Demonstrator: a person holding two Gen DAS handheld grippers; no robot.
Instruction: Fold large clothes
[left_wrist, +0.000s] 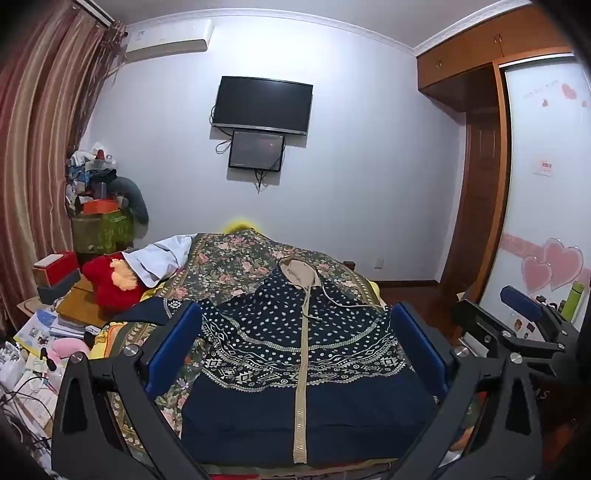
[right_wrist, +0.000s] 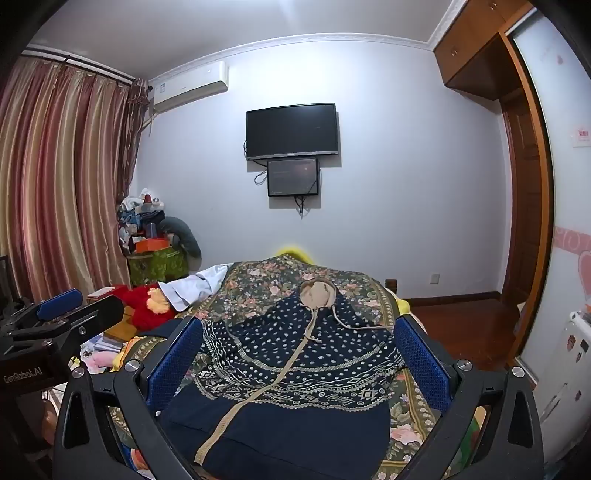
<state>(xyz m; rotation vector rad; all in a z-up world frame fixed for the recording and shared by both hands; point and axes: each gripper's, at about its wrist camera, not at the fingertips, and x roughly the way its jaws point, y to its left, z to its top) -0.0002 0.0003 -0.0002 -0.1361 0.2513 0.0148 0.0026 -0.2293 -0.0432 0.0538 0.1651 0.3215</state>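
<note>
A dark blue hooded jacket (left_wrist: 306, 354) with white dots, patterned bands and a beige zip strip lies spread front-up on the bed (left_wrist: 229, 258), over a floral bedspread (left_wrist: 236, 254). Its hem is at the near edge of the bed and its beige-lined hood (left_wrist: 299, 273) points toward the far edge, with a drawstring (left_wrist: 347, 299) trailing off to the right side. One sleeve (left_wrist: 147, 306) reaches out toward the left edge of the bed.

The left hand-held gripper (left_wrist: 295, 350) hangs over the near edge with its blue pads spread wide, nothing between them; the jacket only shows through the gap. The right hand-held gripper (right_wrist: 299, 362) does the same just beside it, jaws wide and empty, and neither one touches the cloth.

By the look of it the folding has not begun: the body lies flat and full length, the hood is unfolded, and no part is doubled over. Everything is left to do, probably bringing the sleeves in across the front, turning the hood down and folding the body into a compact stack. A red plush toy (left_wrist: 110, 280) and a pale cloth (left_wrist: 162, 254) sit at the left edge of the bed, clear of the jacket.
</note>
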